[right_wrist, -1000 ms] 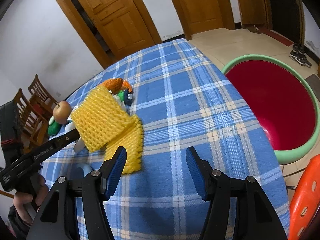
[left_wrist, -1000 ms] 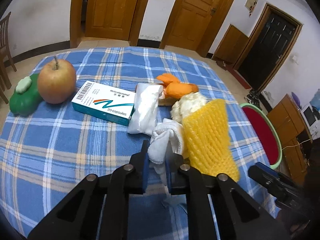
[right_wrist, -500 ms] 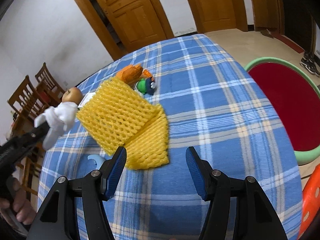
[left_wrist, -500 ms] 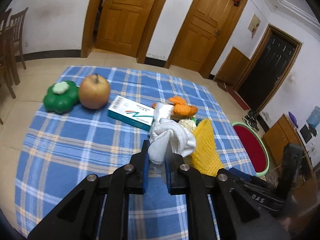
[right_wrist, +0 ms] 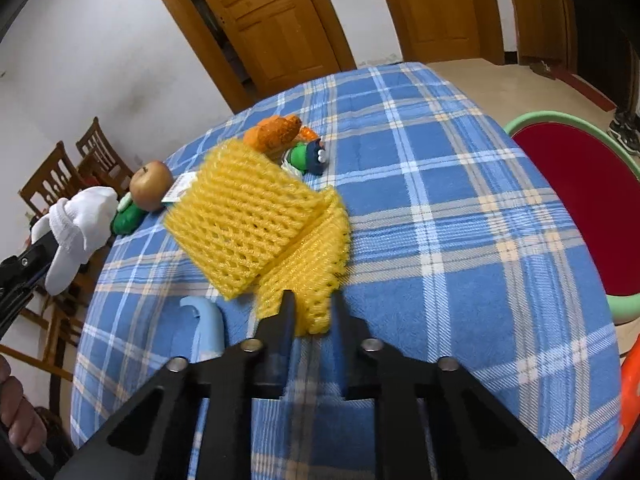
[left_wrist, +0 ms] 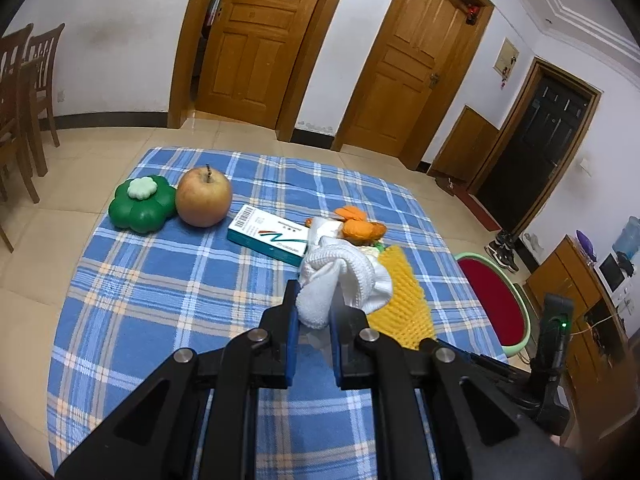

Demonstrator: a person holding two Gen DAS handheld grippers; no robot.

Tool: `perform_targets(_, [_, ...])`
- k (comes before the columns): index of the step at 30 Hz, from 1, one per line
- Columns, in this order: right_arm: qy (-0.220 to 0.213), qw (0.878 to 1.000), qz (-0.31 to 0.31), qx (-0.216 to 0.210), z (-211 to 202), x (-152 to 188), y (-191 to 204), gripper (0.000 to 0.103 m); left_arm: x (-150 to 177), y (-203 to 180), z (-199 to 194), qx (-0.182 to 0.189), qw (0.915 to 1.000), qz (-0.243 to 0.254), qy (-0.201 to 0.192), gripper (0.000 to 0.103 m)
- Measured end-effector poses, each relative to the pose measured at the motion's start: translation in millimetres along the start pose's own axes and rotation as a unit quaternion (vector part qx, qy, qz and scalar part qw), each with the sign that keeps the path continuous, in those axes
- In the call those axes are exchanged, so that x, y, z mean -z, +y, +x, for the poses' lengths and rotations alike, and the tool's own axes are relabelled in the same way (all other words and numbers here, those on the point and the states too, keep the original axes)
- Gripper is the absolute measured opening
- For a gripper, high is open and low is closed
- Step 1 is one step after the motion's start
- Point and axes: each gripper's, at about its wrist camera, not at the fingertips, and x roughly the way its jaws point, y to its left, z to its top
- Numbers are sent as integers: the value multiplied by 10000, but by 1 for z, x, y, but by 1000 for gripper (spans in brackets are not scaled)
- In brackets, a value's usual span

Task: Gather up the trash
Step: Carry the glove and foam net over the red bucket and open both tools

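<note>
Yellow foam net (right_wrist: 260, 216) is pinched only at its near corner by the right gripper (right_wrist: 311, 312), so it could slip; the left gripper (left_wrist: 314, 312) squeezes a white cloth (left_wrist: 340, 284).

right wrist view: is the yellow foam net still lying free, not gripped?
No: the right gripper has just closed, and its pads now pinch the near edge of the yellow foam net on the plaid tablecloth.
</note>
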Motion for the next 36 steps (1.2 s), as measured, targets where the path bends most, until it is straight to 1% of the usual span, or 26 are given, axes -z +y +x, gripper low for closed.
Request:
perform_targets(9, [-588, 9980, 213, 22, -55, 4, -24, 6, 2, -27, -3, 153, 9997, 176, 20, 12])
perform_targets(16, [-1025, 9936, 467, 110, -95, 8, -52, 6, 6, -62, 12, 321, 9983, 415, 263, 12])
perform_targets(21, [-1308, 9886, 699, 257, -117, 1, -86, 6, 6, -98, 29, 439, 9955, 716, 428, 12])
perform_targets(29, [-1354, 9846, 899, 640, -127, -17, -141, 6, 3, -163, 74, 542, 9878, 1267, 727, 12])
perform_targets(36, [-1238, 9801, 1403, 657, -118, -19, -187, 6, 6, -213, 116, 677, 9795, 1615, 998, 12])
